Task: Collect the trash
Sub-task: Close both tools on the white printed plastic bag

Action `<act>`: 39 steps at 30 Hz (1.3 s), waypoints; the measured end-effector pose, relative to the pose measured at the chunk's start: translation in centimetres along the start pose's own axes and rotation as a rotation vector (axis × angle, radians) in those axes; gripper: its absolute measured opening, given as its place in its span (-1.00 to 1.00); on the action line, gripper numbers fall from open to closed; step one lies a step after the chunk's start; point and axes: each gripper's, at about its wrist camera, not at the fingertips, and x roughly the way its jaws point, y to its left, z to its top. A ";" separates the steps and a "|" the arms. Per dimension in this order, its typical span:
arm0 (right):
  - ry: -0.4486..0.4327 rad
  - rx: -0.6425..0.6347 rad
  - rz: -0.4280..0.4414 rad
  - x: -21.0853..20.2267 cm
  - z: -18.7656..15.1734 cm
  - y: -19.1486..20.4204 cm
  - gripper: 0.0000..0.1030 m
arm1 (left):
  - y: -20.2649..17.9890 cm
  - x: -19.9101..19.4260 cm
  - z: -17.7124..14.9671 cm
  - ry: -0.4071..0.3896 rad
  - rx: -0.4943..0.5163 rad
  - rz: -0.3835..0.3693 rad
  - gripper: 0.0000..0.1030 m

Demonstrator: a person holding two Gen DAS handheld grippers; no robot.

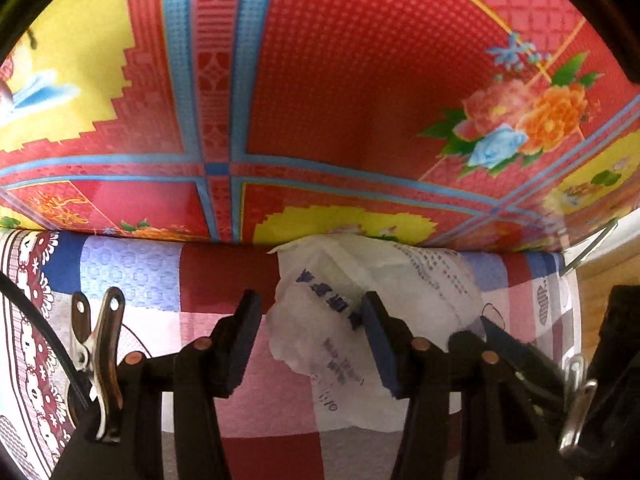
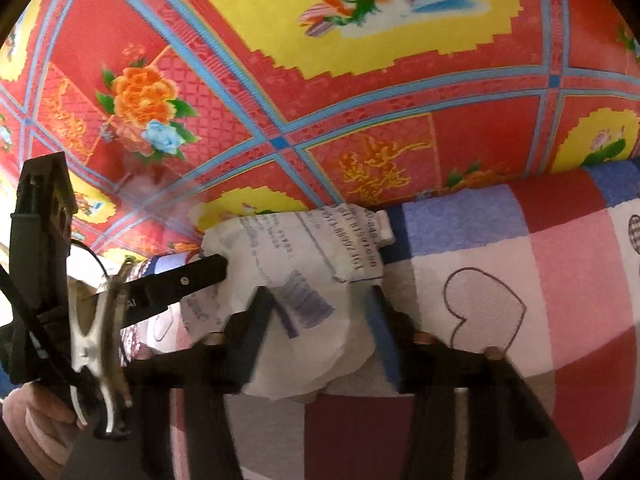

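Observation:
A crumpled white paper [image 1: 320, 312] with printed text lies on the checked blanket [image 1: 132, 276], at the edge where it meets the red patterned mat. My left gripper [image 1: 312, 336] straddles it. Its right pad touches the paper and its left pad stands just clear, so it is open. In the right wrist view the same paper [image 2: 304, 264] fills the gap of my right gripper [image 2: 320, 328], both pads pressed against it. One black finger of the left gripper [image 2: 200, 276] rests on the paper's left side. The right gripper's fingers [image 1: 504, 340] show just right of the paper.
A glossy red, yellow and blue floral mat [image 1: 360, 80] covers the ground beyond the blanket. The blanket [image 2: 500, 240] carries a heart outline to the right of the paper. A hand [image 2: 36, 420] holds the left gripper's handle. A wooden surface [image 1: 600, 300] shows at far right.

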 end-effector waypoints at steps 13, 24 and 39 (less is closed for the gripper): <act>-0.142 -0.084 0.094 -5.0 -0.7 3.6 -0.57 | -2.2 -4.4 -2.7 -0.094 0.137 -0.032 -0.59; -0.088 -0.176 0.191 -6.4 -4.8 8.2 -0.57 | -1.0 -10.3 -7.3 -0.161 0.134 0.002 -0.59; 0.106 -0.225 0.104 -3.8 -11.9 9.3 -0.24 | 7.6 -11.4 -15.4 -0.041 -0.017 0.124 -0.33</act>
